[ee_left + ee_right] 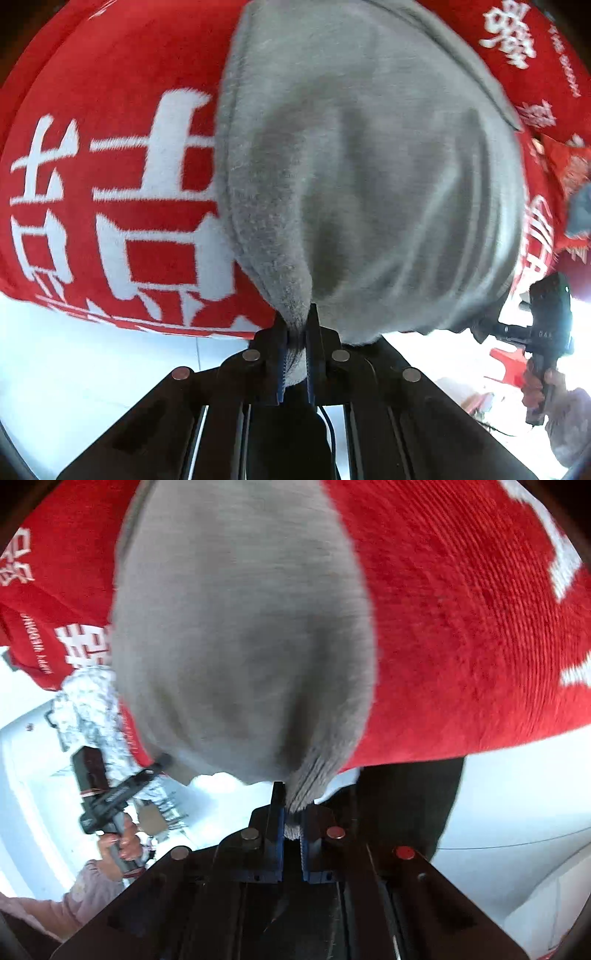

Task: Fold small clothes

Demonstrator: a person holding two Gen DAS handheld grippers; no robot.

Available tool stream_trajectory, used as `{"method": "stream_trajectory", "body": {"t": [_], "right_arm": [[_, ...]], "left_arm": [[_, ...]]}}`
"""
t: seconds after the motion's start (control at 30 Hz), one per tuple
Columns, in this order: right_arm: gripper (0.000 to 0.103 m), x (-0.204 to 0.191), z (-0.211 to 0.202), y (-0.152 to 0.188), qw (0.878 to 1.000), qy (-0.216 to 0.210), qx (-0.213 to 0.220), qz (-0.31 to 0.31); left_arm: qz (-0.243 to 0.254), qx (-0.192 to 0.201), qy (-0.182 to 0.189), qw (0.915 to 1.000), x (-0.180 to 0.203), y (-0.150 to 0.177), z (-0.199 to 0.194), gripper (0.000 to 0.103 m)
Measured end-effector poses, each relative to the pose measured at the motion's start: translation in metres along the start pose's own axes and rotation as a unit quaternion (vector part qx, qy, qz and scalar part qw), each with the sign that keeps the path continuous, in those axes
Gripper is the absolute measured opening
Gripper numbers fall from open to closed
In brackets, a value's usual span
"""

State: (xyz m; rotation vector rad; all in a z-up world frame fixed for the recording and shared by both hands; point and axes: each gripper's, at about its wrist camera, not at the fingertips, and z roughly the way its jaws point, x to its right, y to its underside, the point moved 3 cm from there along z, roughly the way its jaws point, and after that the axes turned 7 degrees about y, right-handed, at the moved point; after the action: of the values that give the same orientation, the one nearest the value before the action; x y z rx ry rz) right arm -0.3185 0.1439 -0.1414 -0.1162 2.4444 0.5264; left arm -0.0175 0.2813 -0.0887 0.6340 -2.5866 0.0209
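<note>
A red fleece blanket [110,184] with white woven characters lies beneath and beyond both claws. On it, a soft grey knit garment [369,166] runs lengthwise ahead of each claw. The left claw [297,332] and right claw [291,812] are each clamped tight on one near-edge corner.

Both views are brightly lit by daylight. The white surface [74,369] beneath is overexposed, with detail washed out. Fisheye distortion bends straight lines near the frame borders, and dark vignetting fills the corners. The grey garment [369,166] and red cloth [461,627] show motion blur. Soft shadows sit in the garment folds.
</note>
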Motion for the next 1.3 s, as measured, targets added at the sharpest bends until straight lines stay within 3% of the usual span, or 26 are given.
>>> {"method": "stream_trajectory", "body": {"t": [0.2, 0.37, 0.63, 0.87, 0.9, 0.93, 0.97, 1.03, 1.17, 1.27, 1.3], "right_arm": [[0.007, -0.041, -0.041, -0.004, 0.994, -0.095, 0.060, 0.000], [0.007, -0.067, -0.073, -0.043, 0.983, -0.144, 0.111, -0.010], [0.007, -0.096, -0.097, -0.140, 0.982, -0.120, 0.145, -0.018], [0.008, -0.087, -0.110, -0.173, 0.989, -0.070, 0.131, -0.028], [0.009, -0.085, -0.110, -0.173, 0.989, -0.064, 0.129, -0.029], [0.011, -0.087, -0.109, -0.174, 0.990, -0.056, 0.124, -0.033], [0.011, -0.088, -0.108, -0.176, 0.991, -0.049, 0.121, -0.037], [0.011, -0.088, -0.106, -0.179, 0.992, -0.033, 0.115, -0.043], [0.016, -0.090, -0.106, -0.185, 0.993, -0.001, 0.111, -0.047], [0.058, -0.100, -0.116, -0.184, 0.987, 0.043, 0.134, -0.081], [0.059, -0.105, -0.120, -0.183, 0.983, 0.060, 0.144, -0.099]], "left_arm": [[0.016, 0.038, 0.066, 0.9969, 0.014, -0.025, -0.045, 0.009], [0.018, 0.087, 0.080, 0.9928, 0.027, -0.087, -0.077, 0.009], [0.036, 0.123, 0.031, 0.9912, 0.046, -0.177, -0.072, 0.009], [0.041, 0.105, 0.002, 0.9936, 0.051, -0.187, -0.081, 0.009], [0.043, 0.103, -0.001, 0.9937, 0.052, -0.187, -0.082, 0.014], [0.047, 0.102, -0.005, 0.9937, 0.052, -0.186, -0.084, 0.025], [0.053, 0.108, -0.017, 0.9926, 0.054, -0.187, -0.087, 0.048], [0.074, 0.132, -0.053, 0.9871, 0.058, -0.188, -0.096, 0.076], [0.106, 0.123, -0.078, 0.9836, 0.066, -0.195, -0.094, 0.076], [0.143, 0.105, -0.098, 0.9793, 0.072, -0.200, -0.085, 0.076], [0.153, 0.099, -0.102, 0.9780, 0.074, -0.203, -0.081, 0.076]]}}
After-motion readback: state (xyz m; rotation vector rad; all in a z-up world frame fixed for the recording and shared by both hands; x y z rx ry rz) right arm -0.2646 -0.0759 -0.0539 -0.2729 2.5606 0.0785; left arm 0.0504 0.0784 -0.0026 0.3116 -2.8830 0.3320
